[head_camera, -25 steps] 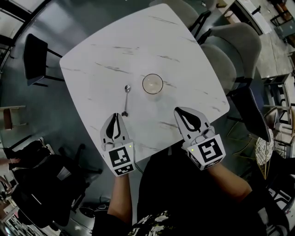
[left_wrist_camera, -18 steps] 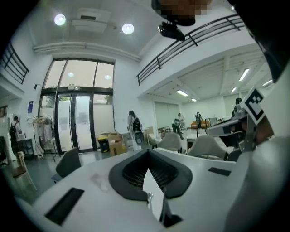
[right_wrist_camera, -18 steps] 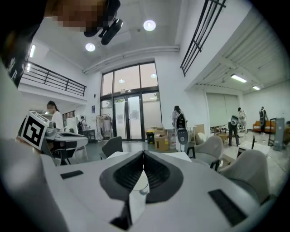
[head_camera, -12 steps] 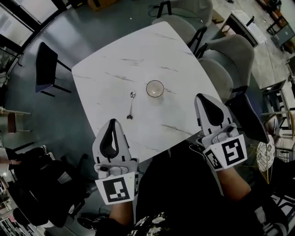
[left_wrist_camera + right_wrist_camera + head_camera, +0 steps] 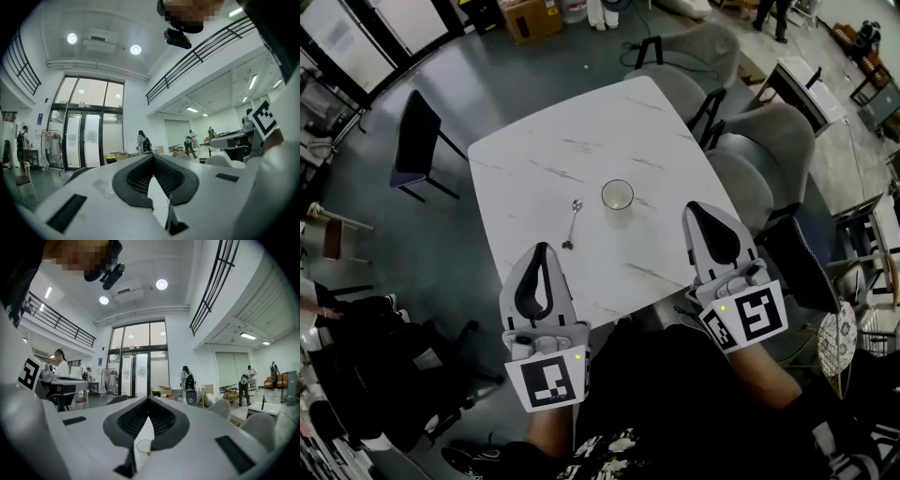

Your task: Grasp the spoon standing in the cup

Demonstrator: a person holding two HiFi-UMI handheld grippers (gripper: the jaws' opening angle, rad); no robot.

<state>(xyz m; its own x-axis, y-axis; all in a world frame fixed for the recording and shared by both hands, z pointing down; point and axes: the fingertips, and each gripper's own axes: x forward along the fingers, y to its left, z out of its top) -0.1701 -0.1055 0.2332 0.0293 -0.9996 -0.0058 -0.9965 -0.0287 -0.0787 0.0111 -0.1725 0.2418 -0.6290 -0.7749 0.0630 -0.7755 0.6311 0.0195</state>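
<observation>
Both pairs of jaws are closed on nothing. Spoon [image 5: 572, 223] lies flat on the table [image 5: 581, 150] at the cup's [image 5: 618, 195] 8 o'clock, handle running 12 to 6. It is at 1 o'clock from the left gripper [image 5: 540, 247], which is nearer than the right gripper [image 5: 695, 208].

Your right gripper [image 5: 149, 400] covers part of the cup [image 5: 143, 446] in its own view; from your head view, the spoon [image 5: 573, 223] shows too small for detail.
</observation>
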